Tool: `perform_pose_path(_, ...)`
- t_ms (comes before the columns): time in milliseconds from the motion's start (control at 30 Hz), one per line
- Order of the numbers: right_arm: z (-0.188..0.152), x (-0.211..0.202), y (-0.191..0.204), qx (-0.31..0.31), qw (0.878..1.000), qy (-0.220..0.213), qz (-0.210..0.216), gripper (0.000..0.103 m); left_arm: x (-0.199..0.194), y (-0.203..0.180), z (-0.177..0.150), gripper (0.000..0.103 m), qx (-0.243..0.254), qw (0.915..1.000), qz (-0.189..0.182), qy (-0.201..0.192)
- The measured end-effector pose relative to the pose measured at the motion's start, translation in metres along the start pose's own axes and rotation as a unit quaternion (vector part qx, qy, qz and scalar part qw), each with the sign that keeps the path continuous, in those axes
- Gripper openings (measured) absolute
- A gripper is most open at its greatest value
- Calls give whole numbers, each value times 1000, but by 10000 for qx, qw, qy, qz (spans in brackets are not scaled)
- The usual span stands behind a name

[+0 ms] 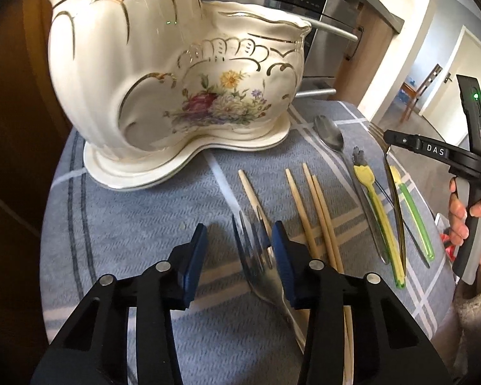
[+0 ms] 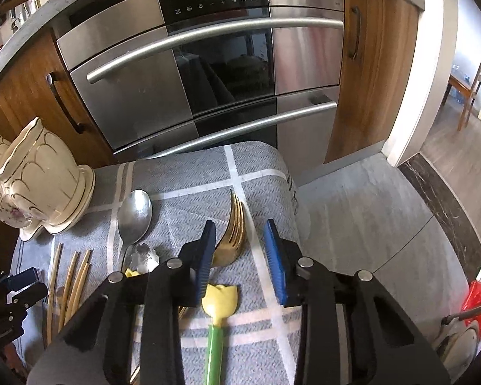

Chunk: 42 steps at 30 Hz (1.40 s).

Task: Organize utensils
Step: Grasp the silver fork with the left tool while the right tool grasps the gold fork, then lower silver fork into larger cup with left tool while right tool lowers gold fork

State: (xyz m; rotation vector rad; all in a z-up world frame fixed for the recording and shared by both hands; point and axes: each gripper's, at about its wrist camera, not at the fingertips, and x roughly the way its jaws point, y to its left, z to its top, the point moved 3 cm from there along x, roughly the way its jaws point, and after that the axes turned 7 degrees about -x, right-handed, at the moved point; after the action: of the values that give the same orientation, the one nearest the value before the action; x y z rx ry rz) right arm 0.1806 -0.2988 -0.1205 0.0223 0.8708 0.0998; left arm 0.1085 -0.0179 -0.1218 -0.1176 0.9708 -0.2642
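The silver fork's [image 1: 256, 256] handle runs under the left gripper [image 1: 239, 243] and is cut off there; its tines lie between the part-open blue pads, nearest the right pad, and contact is hard to judge. The gold fork [image 2: 232, 234] lies tines-far between the right gripper's [image 2: 240, 256] part-open pads, its handle hidden beneath them; no pad clearly presses it. All utensils rest on the grey checked cloth [image 1: 144, 224]: chopsticks [image 1: 308, 205] right of the silver fork, spoon [image 1: 328, 134] further right, near the cream floral holder [image 1: 176, 80] at far left
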Motion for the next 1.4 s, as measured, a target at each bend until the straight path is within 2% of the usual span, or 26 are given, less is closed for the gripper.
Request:
perform_pose_path(200, 2, 4, -2, 83, 9999, 38, 124, 30, 4, -4, 3, 25, 100, 9998, -190, 36)
perform_pose_path(367, 3, 9, 0, 96, 9997, 115, 210, 29, 7, -8, 2, 23, 195, 9994, -286, 5)
perform_pose_path(567, 7, 16, -1, 191, 9996, 139, 185, 15, 6, -9, 3, 18, 281, 9989, -374, -55)
perform_pose_path(600, 8, 15, -1, 214, 9996, 120, 169, 7, 5, -9, 3, 17, 286, 9988, -383, -65)
perform_pose_path(633, 8, 15, -2, 246, 9995, 119, 152, 5, 4, -10, 3, 16, 298, 9988, -392, -79)
perform_pose_path(767, 9, 14, -6, 501, 9982, 107, 319, 4, -1, -9, 3, 3, 322, 9985, -439, -113)
perform_pose_path(800, 8, 12, -6, 533, 9979, 88, 350, 4, -2, -9, 3, 3, 305, 9984, -473, -108)
perform_pose_path(1033, 13, -22, 1, 559, 9967, -315, 494, 3, -19, -12, 6, 3, 374, 9973, -540, -326)
perform_pose_path(1200, 19, -55, 12, 430, 9954, -668, 541, 3, -46, -13, 10, 3, 498, 9953, -495, -663)
perform_pose_path(1400, 22, -100, 31, 107, 9925, -1152, 385, 3, -90, -11, 14, 3, 654, 9902, -393, -1168)
